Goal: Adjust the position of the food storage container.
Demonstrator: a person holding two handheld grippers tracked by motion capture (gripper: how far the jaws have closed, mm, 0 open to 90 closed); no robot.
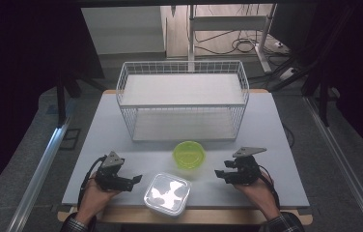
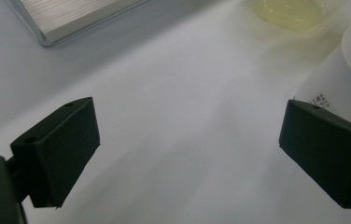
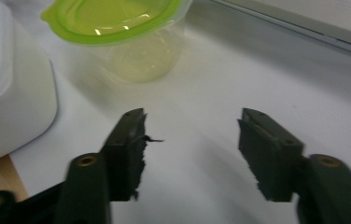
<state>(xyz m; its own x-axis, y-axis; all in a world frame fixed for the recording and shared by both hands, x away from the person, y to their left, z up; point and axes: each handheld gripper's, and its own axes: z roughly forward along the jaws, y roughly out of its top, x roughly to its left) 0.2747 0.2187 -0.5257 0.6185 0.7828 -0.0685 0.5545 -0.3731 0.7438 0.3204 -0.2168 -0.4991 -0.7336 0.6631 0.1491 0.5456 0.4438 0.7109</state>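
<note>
Containers sit untouched: white box (image 1: pixel 167 193) just beside your left claw (image 1: pixel 136 180), green-lidded tub (image 1: pixel 189 155) ahead of your right claw (image 1: pixel 220 174) (both spread apart, holding nothing). Everything remains undone.

Basket (image 1: pixel 182 99) behind round tub (image 1: pixel 189 154); square box (image 1: pixel 167 193) seemingly nearest the front edge.

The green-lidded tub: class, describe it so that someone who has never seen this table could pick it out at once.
Start at the white wire basket standing at the back of the grey table. Just in front of its near side stands a small round tub, see-through, with a bright green lid. Its neighbour, nearer the table's front edge, is a squarish white container with a clear lid, so shape and colour settle it.
</note>
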